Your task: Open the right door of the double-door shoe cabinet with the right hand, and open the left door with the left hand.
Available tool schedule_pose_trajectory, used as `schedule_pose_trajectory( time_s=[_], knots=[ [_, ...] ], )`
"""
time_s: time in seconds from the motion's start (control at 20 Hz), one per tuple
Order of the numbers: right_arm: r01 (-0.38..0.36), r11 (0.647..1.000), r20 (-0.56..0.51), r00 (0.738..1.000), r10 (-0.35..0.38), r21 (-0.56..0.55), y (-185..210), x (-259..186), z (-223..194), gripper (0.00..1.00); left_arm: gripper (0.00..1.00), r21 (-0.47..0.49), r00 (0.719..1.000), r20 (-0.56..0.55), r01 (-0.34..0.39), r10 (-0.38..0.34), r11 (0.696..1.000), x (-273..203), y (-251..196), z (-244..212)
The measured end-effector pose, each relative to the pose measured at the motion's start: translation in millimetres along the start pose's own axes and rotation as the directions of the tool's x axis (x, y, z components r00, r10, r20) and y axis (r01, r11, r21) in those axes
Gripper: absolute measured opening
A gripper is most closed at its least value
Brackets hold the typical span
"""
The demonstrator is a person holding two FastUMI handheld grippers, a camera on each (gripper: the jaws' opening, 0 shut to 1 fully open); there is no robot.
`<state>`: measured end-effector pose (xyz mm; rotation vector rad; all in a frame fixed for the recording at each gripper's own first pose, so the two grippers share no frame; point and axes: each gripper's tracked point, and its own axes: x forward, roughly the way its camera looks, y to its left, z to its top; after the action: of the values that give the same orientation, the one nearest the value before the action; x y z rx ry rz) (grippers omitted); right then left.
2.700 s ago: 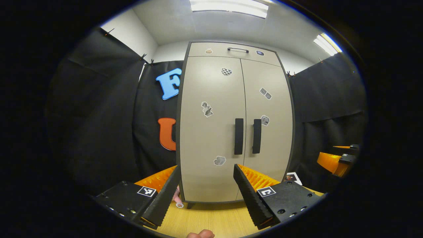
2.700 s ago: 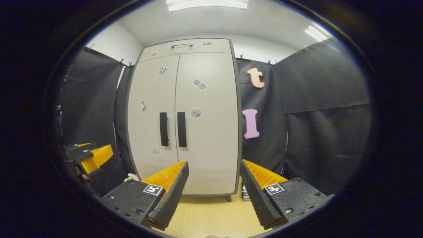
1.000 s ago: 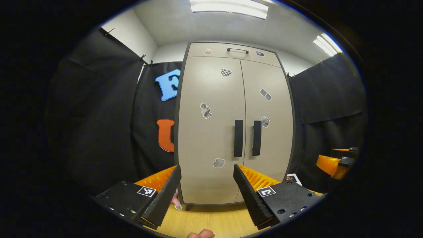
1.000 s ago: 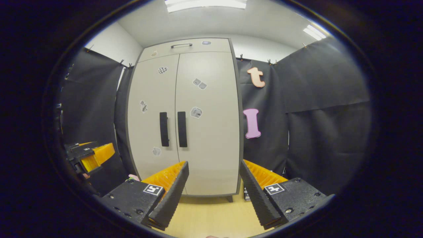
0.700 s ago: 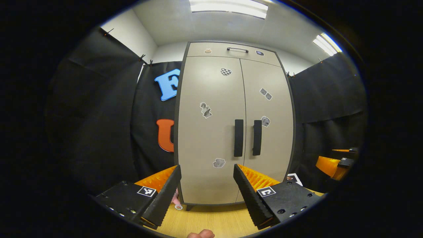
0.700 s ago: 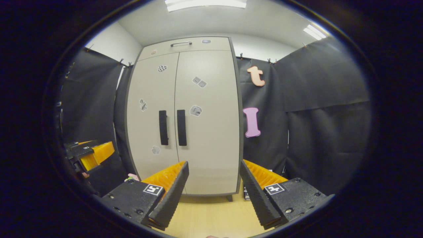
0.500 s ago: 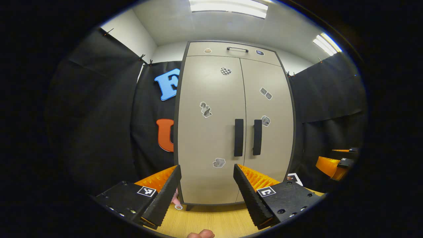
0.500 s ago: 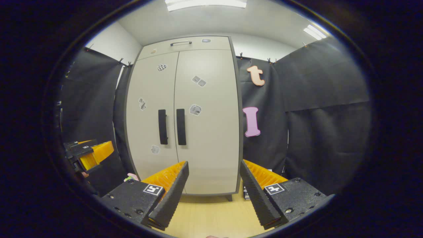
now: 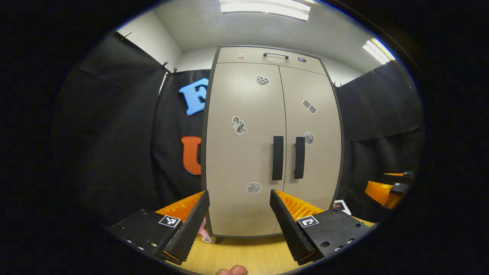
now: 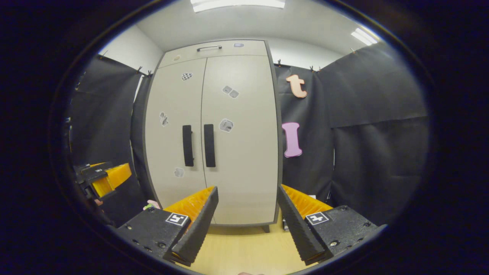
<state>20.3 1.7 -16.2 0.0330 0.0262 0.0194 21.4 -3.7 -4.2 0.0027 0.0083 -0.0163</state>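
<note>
A tall beige shoe cabinet (image 9: 244,152) (image 10: 244,152) stands ahead with both doors closed. Two black vertical handles flank the centre seam: the left door handle (image 9: 277,157) (image 10: 187,145) and the right door handle (image 9: 299,157) (image 10: 209,145). My left gripper (image 9: 240,198) is open, well short of the cabinet, with nothing between its fingers. My right gripper (image 10: 247,194) is also open and empty, at a similar distance. The right gripper (image 9: 387,187) shows at the right edge of the left gripper view. The left gripper (image 10: 103,179) shows at the left edge of the right gripper view.
A drawer with a thin handle (image 9: 275,55) tops the cabinet, and small stickers dot the doors. Black cloth walls close in on both sides. The floor (image 9: 244,256) is light wood. Small items (image 9: 204,231) lie by the cabinet's left foot, and papers (image 9: 340,205) by its right side.
Both views have crept slightly closer to the cabinet, which looks a little larger. Both grippers stay open and the doors remain closed.
</note>
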Motion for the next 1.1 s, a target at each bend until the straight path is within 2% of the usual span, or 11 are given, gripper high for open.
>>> schedule_pose_trajectory(
  time_s=[0.15, 0.2, 0.25, 0.3, 0.45, 0.5, 0.6, 0.85, 1.1],
  knots=[
    [-0.047, 0.999, -0.001, 0.999, 0.047, 0.010, 17.3, 21.5, 8.4, 0.92, 0.95, 0.000, 1.000, -0.002, 0.002, -0.002, 1.000, -1.9, 2.2, -1.8],
    [-0.067, 0.998, -0.005, 0.998, 0.067, 0.013, 24.4, 32.2, 11.3, 0.96, 0.95, 0.000, 1.000, -0.006, 0.004, -0.004, 1.000, -4.1, 2.6, -3.6],
    [-0.082, 0.996, -0.010, 0.997, 0.082, 0.016, 30.7, 42.8, 14.0, 0.92, 0.95, 0.000, 1.000, -0.011, 0.007, -0.007, 1.000, -6.2, 2.2, -6.7],
    [-0.094, 0.995, -0.011, 0.995, 0.095, 0.018, 36.8, 55.9, 17.8, 0.96, 0.95, -0.001, 1.000, -0.017, 0.010, -0.010, 1.000, -8.6, 2.8, -8.2],
    [-0.110, 0.994, -0.011, 0.994, 0.110, 0.021, 52.9, 98.5, 26.8, 0.97, 0.95, 0.007, 0.999, -0.027, 0.018, -0.018, 1.000, -15.6, 4.6, -15.2],
    [-0.118, 0.993, -0.022, 0.993, 0.118, 0.025, 59.3, 112.1, 27.5, 0.92, 0.95, 0.014, 0.999, -0.030, 0.016, -0.016, 1.000, -17.1, 6.1, -17.7],
    [-0.135, 0.990, -0.032, 0.990, 0.136, 0.031, 73.8, 137.8, 32.2, 0.97, 0.95, 0.037, 1.000, -0.030, 0.000, 0.001, 0.999, -22.6, 13.6, -21.7],
    [-0.115, 0.993, -0.011, 0.993, 0.115, -0.011, 93.4, 192.6, 45.2, 0.96, 0.95, 0.051, 0.999, -0.039, -0.008, 0.010, 0.999, -29.8, 20.1, -30.0],
    [-0.093, 0.996, -0.017, 0.996, 0.093, -0.003, 97.6, 222.3, 48.1, 0.96, 0.94, 0.051, 0.998, -0.044, -0.048, 0.050, 0.998, -31.0, 37.9, -36.6]
  ],
)
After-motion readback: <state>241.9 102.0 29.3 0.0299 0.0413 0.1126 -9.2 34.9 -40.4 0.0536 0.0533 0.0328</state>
